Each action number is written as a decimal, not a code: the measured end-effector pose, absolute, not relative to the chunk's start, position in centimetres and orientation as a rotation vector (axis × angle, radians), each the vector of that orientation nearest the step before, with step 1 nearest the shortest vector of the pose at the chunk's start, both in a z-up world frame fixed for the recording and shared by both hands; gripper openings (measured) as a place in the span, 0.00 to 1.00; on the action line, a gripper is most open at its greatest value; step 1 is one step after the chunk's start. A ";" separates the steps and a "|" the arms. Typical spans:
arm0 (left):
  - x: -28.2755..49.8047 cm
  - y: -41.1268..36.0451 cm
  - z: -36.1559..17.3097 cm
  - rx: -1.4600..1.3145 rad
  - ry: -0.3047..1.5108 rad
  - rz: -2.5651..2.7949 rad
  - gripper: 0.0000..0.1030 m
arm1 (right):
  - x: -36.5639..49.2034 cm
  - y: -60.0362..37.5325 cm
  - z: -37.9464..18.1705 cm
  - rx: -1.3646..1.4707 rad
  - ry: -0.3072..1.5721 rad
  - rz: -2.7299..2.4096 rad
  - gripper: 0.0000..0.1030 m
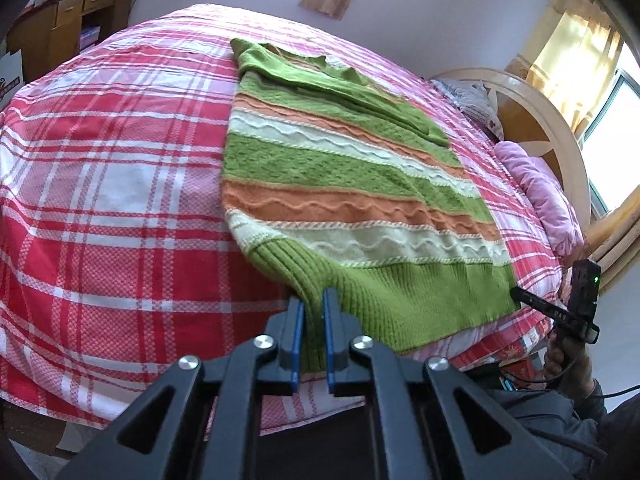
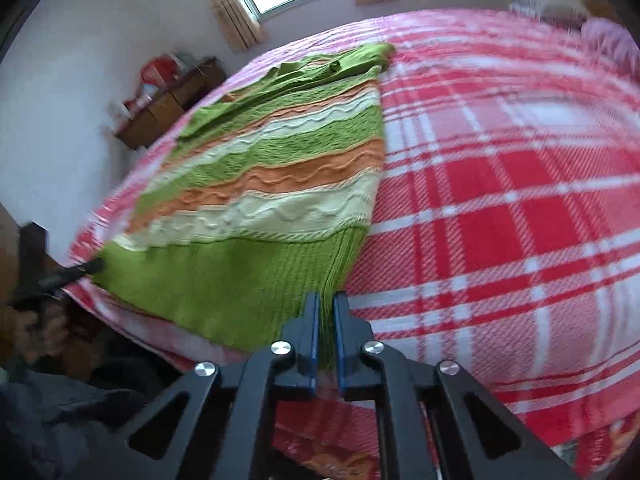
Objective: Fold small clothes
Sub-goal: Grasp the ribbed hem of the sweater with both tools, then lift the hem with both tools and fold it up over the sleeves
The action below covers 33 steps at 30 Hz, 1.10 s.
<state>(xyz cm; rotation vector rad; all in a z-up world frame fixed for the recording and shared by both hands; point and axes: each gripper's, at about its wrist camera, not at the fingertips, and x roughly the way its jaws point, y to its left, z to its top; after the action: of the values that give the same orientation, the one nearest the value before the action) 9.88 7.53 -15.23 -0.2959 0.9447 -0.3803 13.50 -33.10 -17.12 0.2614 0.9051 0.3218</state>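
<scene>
A knitted sweater (image 1: 340,184) with green, orange and cream stripes lies flat on the bed, a sleeve folded across its top. My left gripper (image 1: 314,300) is shut on the left corner of the green ribbed hem, and the cloth runs between its blue pads. In the right wrist view the same sweater (image 2: 272,184) stretches away, and my right gripper (image 2: 328,302) is shut on the hem's right corner. The other gripper shows at each view's edge: the right gripper (image 1: 520,294) at the hem's far corner, the left gripper (image 2: 94,267) likewise.
The bed (image 1: 100,180) is covered by a red, pink and white plaid sheet. A wooden headboard (image 1: 532,120) and a pink pillow (image 1: 540,192) are at the right. A wooden desk (image 1: 60,20) stands by the far wall. A hand (image 1: 568,360) holds the right tool.
</scene>
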 end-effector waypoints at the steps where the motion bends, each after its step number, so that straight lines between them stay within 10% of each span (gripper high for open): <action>1: 9.9 7.5 -15.2 -0.297 0.943 -0.382 0.09 | 13.4 -33.0 -17.1 0.259 0.899 0.336 0.05; 9: 10.0 7.6 -14.8 -0.310 0.919 -0.399 0.09 | 13.5 -34.1 -16.6 0.390 0.861 0.374 0.06; 15: 10.0 7.6 -15.0 -0.316 0.920 -0.402 0.09 | 13.1 -31.8 -16.6 0.237 0.859 0.334 0.46; 17: 10.1 7.6 -15.0 -0.316 0.919 -0.403 0.09 | 13.0 -31.0 -16.8 0.173 0.858 0.325 0.41; 19: 10.1 7.6 -14.9 -0.316 0.917 -0.402 0.09 | 13.0 -30.7 -16.8 0.132 0.859 0.322 0.06; 33: 12.5 8.3 -10.7 -0.378 0.808 -0.413 0.08 | 13.7 -33.7 -8.3 0.303 0.621 0.424 0.05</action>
<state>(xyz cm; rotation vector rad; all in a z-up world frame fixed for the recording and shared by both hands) 12.48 8.34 -10.74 -0.3775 0.8079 -0.4128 13.70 -33.65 -8.26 0.3030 0.6213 0.4239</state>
